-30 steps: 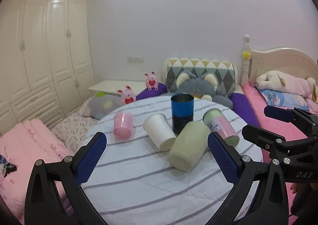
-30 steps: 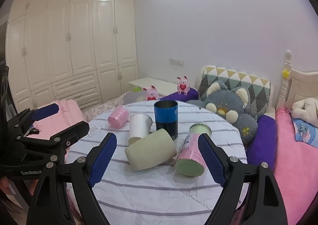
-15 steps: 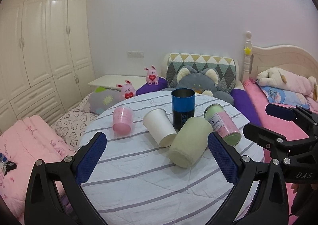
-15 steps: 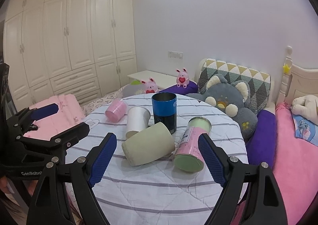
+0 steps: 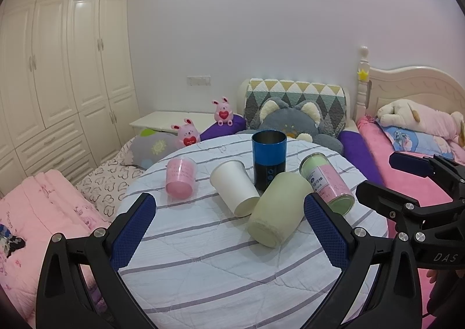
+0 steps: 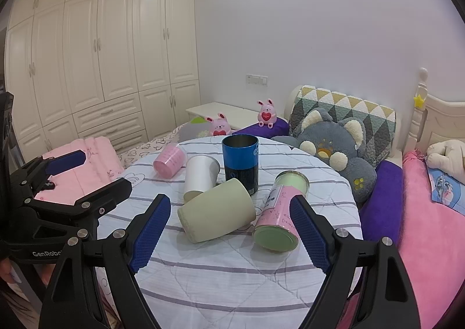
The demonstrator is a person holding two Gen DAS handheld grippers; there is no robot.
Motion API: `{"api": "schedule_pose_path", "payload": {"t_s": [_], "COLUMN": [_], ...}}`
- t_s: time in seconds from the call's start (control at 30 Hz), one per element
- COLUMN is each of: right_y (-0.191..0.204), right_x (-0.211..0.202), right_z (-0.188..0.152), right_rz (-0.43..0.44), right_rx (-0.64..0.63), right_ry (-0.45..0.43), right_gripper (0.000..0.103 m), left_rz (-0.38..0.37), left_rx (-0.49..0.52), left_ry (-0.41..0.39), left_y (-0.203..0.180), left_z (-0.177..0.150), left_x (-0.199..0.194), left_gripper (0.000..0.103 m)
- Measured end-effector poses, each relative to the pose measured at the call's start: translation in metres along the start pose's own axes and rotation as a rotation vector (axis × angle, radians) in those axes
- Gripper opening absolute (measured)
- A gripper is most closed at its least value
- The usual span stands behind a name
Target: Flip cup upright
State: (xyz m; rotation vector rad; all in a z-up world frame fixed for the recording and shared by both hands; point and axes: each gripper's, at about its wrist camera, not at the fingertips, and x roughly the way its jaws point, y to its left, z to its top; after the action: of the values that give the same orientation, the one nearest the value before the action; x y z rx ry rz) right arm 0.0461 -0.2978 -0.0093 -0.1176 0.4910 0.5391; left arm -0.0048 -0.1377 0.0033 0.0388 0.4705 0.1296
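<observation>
1. tongs first: the left gripper fills the lower part of the left wrist frame, its blue textured pads spread wide with nothing between them; the right gripper sits low in the right wrist frame, likewise gaping and empty.
2. both hang short of the round table with a quilted white cloth striped in grey, apparently lined up on the cups without touching any, so i judge the approach step is in hand.
3. nearest, at frame centre, a pale green matte cup lies on its side, base toward the camera; it looks the likeliest thing to flip, though which cup is meant i cannot tell.
4. just beside it lie a white paper cup, tapered and smooth, and a pink-labelled cylindrical tin with green ends, also toppled.
5. a blue and black metal cylinder cup stands upright behind them, mouth open, perhaps showing the wanted pose.
6. a translucent pink plastic cup lies apart, toward the left of centre.
</observation>
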Motion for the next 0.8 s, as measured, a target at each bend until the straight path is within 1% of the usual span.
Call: {"api": "schedule_pose_path", "payload": {"t_s": [0.8], "right_y": [0.0005], "right_x": [0.005], "right_z": [0.0008], "right_rz": [0.005], "right_rx": [-0.007], "right_ry": [0.013], "right_gripper": [0.085], "left_rz": [0.027], "left_rx": [0.0], "left_ry": [-0.003], "left_y": [0.0049], "left_z": [-0.0026], "left_x": [0.0083], "left_gripper": [0.103]}}
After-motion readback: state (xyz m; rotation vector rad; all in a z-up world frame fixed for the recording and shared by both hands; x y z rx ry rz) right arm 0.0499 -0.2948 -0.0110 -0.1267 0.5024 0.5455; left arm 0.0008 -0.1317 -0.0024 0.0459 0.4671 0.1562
